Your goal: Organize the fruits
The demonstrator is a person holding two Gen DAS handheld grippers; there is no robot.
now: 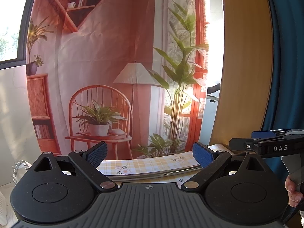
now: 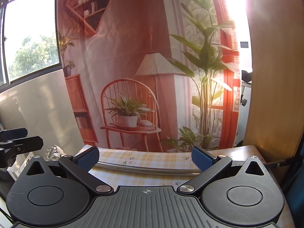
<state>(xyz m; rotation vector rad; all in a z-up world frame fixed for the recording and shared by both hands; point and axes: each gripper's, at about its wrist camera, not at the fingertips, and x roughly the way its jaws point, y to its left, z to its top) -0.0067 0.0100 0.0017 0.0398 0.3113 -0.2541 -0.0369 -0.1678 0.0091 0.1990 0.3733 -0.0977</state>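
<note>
Over the yellow plaid tablecloth (image 1: 144,163) with little flower prints, both grippers are just hanging in the air pointing at the backdrop. Left gripper (image 1: 150,154) has its jaws spread wide, nothing between the blue pads (image 1: 96,154) — same deal with the right gripper (image 2: 145,158), jaws released and empty. Between each pair of fingers you only see tablecloth and a curved metal rim (image 2: 144,169), which could be a tray or bowl edge, can't tell which.

No fruit shows up in either view, so where it sits relative to the jaws I honestly can't tell.

Behind the table hangs a printed cloth backdrop (image 1: 117,57) showing a rattan chair, a floor lamp and leafy plants. A window (image 2: 32,43) with trees outside is off to the left, and a wooden panel (image 2: 273,76) stands on the right. From the left wrist view, the right gripper pokes in at the right edge, with a person's fingers (image 1: 293,191) wrapped on its handle.
</note>
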